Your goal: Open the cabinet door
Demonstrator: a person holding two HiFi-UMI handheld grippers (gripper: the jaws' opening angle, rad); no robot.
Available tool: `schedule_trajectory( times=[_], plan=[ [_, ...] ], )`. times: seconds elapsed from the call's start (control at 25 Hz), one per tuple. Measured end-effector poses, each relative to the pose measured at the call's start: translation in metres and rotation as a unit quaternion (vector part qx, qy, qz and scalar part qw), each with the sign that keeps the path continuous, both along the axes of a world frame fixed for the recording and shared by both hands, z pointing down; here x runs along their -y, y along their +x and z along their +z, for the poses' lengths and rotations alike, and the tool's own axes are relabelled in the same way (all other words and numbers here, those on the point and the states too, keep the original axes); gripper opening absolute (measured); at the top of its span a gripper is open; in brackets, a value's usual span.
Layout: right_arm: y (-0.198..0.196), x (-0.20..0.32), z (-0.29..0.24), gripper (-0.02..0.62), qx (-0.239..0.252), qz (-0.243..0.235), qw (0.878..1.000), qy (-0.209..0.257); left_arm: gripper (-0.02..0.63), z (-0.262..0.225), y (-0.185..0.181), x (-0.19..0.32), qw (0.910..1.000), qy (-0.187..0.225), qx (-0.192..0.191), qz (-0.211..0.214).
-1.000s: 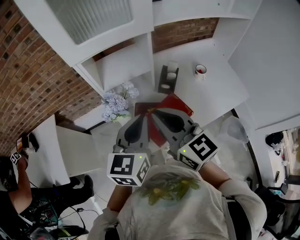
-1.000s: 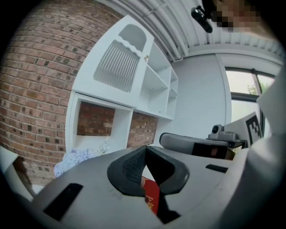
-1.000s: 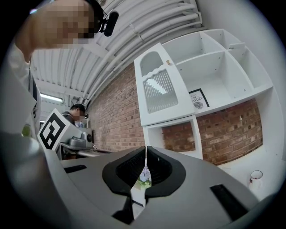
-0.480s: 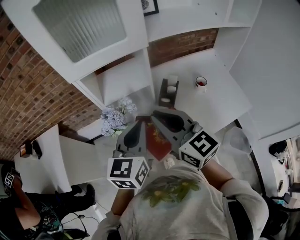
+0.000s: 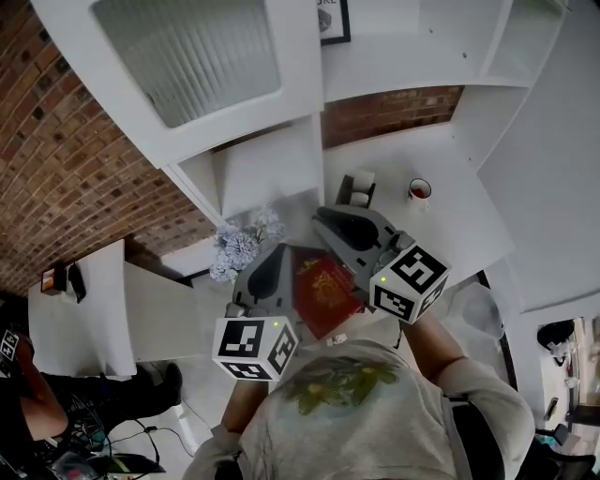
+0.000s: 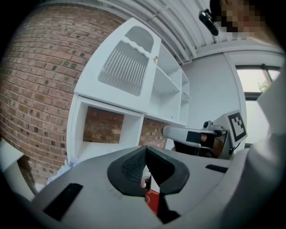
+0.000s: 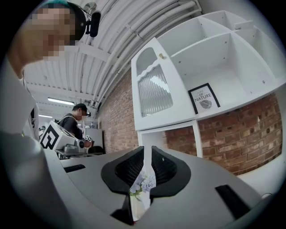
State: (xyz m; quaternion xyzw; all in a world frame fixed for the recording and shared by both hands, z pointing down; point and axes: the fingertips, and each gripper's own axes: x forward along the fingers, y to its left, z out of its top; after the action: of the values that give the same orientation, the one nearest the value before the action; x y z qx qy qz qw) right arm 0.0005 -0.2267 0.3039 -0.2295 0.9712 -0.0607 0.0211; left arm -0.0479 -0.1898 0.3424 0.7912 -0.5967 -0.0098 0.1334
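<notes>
Closest in, the left tongs (image 6: 145,151) are closed, tips meeting with nothing pinched. The right tongs (image 7: 148,151) beside them are closed and empty too, and both point roughly level toward the white shelving. Between and below them a red booklet (image 5: 323,292) seems to lie on the white worktop (image 5: 450,216), though the head view does not settle whether it touches either tool. Just beyond the left tongs sits a bunch of pale flowers (image 5: 239,248). Beyond the right tongs stand a dark holder (image 5: 356,189) and, to its right, a white mug (image 5: 419,191). Farther up, the cabinet door (image 5: 187,56), white with a ribbed glass panel, hangs above an open niche, well apart from both tongs. Its small knob (image 7: 163,57) sits on the edge nearest the open shelves, where a framed print (image 5: 333,19) stands.
</notes>
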Motion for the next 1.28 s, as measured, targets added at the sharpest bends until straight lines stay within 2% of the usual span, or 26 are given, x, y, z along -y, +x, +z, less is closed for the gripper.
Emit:
schedule_trajectory(
  times=[0.32,0.44,0.6,0.76,1.28],
  plan=[
    [0.000,0.041,-0.014,0.032,0.016,0.001,1.000,0.013,0.011,-0.002,-0.005,0.017,0.9998,0.006,-0.002,-0.017],
    [-0.001,0.055,-0.017,0.067,0.016,0.000,1.000,0.018,0.011,-0.002,-0.005,0.023,0.9997,0.006,-0.003,-0.022],
    [-0.002,0.069,-0.023,0.074,0.017,-0.002,1.000,0.027,0.011,0.000,-0.007,0.031,0.9996,0.004,-0.004,-0.029],
    [-0.002,0.083,-0.027,0.110,0.013,-0.006,0.999,0.038,0.011,0.005,-0.007,0.039,0.9994,-0.002,-0.004,-0.033],
    [0.002,0.124,-0.042,0.156,0.023,0.013,0.997,0.067,0.011,0.017,-0.004,0.065,0.9995,-0.020,0.001,-0.024]
  ],
)
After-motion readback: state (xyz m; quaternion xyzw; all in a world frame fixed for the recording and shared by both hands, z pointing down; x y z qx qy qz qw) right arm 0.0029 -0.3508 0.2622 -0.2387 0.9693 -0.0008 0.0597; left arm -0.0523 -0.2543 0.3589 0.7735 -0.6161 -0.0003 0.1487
